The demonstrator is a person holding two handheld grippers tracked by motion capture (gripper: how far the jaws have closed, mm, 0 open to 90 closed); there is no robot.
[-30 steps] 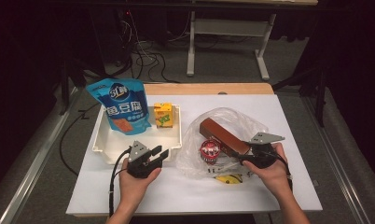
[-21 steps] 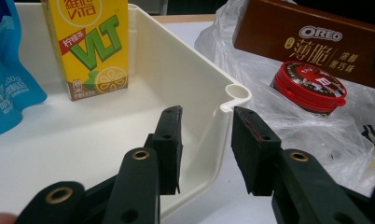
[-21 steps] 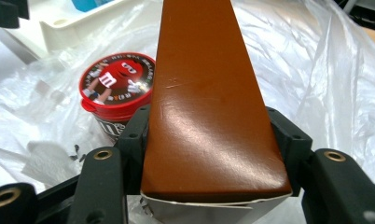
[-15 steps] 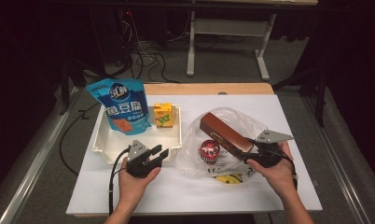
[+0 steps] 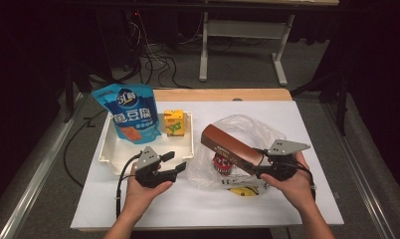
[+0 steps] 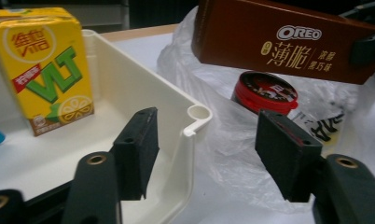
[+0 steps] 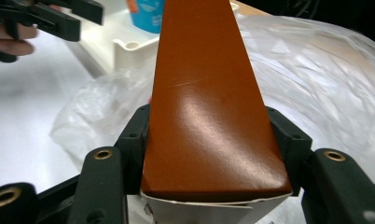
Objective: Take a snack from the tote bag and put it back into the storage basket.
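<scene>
Table (image 5: 307,124) white, floor (image 5: 238,64) cabled.

Left gripper (image 5: 174,166) low over the table, jaws just opened and empty; right gripper (image 5: 255,167) raised, jaws clamped.

Tabletop (image 5: 297,119) is lit brightly from above; surroundings are left near black. Glare is seen on the brown box (image 7: 209,107) & the plastic bag (image 7: 316,79) beside it. Gripper-view foregrounds are softly blurred; the high view is grainy.
</scene>
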